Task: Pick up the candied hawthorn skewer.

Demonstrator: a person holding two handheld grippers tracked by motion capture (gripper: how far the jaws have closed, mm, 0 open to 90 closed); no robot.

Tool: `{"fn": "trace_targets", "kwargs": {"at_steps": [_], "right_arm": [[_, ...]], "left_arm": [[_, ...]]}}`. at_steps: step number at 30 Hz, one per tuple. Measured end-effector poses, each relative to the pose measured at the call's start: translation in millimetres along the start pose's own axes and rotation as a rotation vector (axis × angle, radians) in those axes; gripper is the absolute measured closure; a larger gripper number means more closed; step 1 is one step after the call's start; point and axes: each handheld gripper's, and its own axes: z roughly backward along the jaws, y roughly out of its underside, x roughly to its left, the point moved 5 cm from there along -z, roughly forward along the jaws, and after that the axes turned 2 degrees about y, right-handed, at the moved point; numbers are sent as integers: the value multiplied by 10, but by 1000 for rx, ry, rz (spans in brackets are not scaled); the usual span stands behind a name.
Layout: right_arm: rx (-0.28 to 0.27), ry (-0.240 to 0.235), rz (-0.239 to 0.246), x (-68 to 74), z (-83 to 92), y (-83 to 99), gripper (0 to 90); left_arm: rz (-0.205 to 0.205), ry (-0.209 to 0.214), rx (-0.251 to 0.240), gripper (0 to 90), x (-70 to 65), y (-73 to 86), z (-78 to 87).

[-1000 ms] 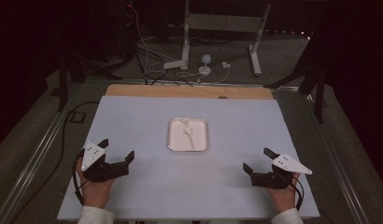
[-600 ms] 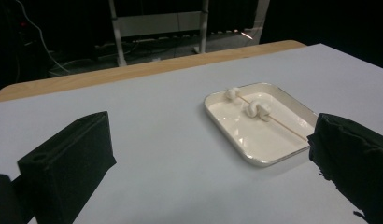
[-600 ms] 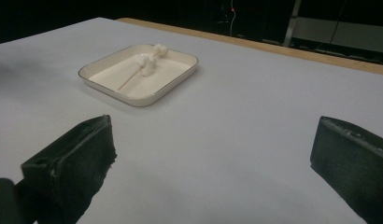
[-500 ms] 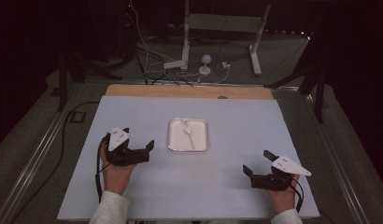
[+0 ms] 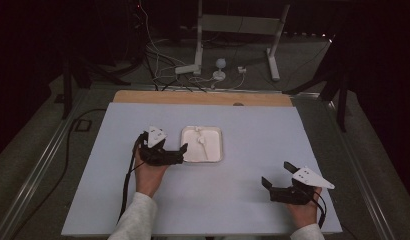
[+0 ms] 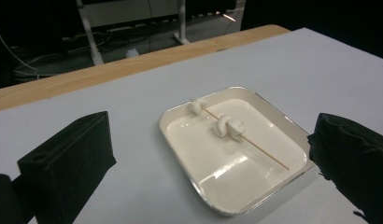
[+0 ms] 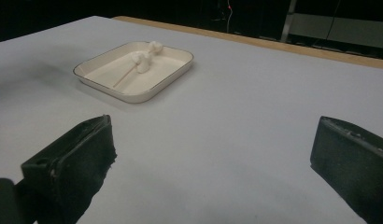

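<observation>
White tray holds a skewer (two pale lumps threaded on).

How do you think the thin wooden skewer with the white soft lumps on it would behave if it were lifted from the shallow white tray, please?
The thin wooden skewer looks stiff yet probably light and snappable. Its white soft lumps sit near one end, so it may tip that way. Lying flat in the shallow white tray, it could roll when nudged.

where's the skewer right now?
The skewer lies in the white tray at mid-table in the high view, with white lumps threaded near its far end. The open left gripper sits just left of the tray.
</observation>
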Motion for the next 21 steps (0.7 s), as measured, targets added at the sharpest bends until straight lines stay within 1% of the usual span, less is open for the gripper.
{"fn": "trace_targets", "kwargs": {"at_steps": [3,8,16,21], "right_arm": [[2,1,-1,-1,-2,4,0],[7,-1,-2,-8,-9,15,0],[12,1,-11,-23,-16,26,0],[12,2,-14,-29,-16,27,0]], "left_arm": [[-7,2,12,6,-44,-3,-100],[-1,-3,22,5,-97,12,-256],[5,-8,58,5,-169,85,-486],[19,-13,85,5,-207,146,-621]]}}
